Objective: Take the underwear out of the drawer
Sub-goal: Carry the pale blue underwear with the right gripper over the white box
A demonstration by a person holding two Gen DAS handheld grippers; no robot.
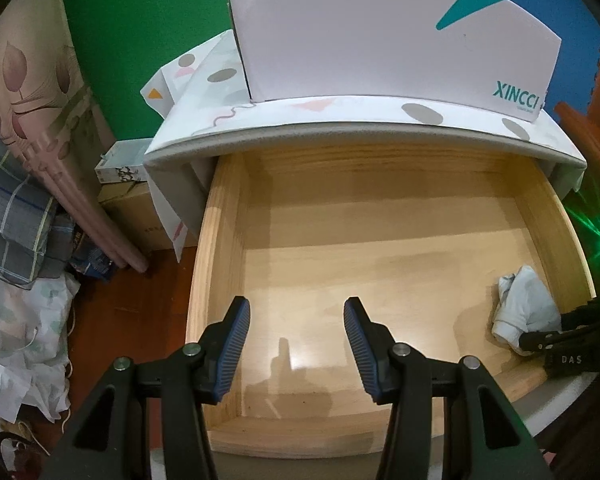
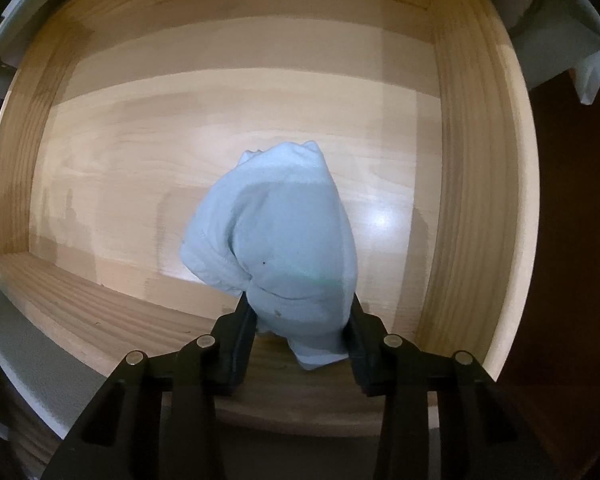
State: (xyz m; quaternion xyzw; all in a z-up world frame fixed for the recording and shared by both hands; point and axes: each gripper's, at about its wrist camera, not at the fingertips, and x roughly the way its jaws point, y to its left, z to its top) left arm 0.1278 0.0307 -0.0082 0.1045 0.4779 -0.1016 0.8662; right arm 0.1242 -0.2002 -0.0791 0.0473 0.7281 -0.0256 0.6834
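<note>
A pale blue-white bundle of underwear (image 2: pixel 284 240) hangs between the fingers of my right gripper (image 2: pixel 300 305), which is shut on its lower end and points down into the open wooden drawer (image 2: pixel 460 160). The cloth looks lifted slightly off the drawer floor. In the left wrist view the same underwear (image 1: pixel 528 304) sits at the drawer's right side, with the right gripper (image 1: pixel 560 340) clamped on it. My left gripper (image 1: pixel 296 308) hovers over the front middle of the drawer (image 1: pixel 220 240), open, its blue pads holding nothing.
A white XINCCI box (image 1: pixel 380 32) stands on the cabinet top, which is covered by a patterned cloth (image 1: pixel 340 120). Cardboard boxes (image 1: pixel 136 208) and a pile of bedding (image 1: pixel 16 200) crowd the floor to the left. The rest of the drawer floor is bare wood.
</note>
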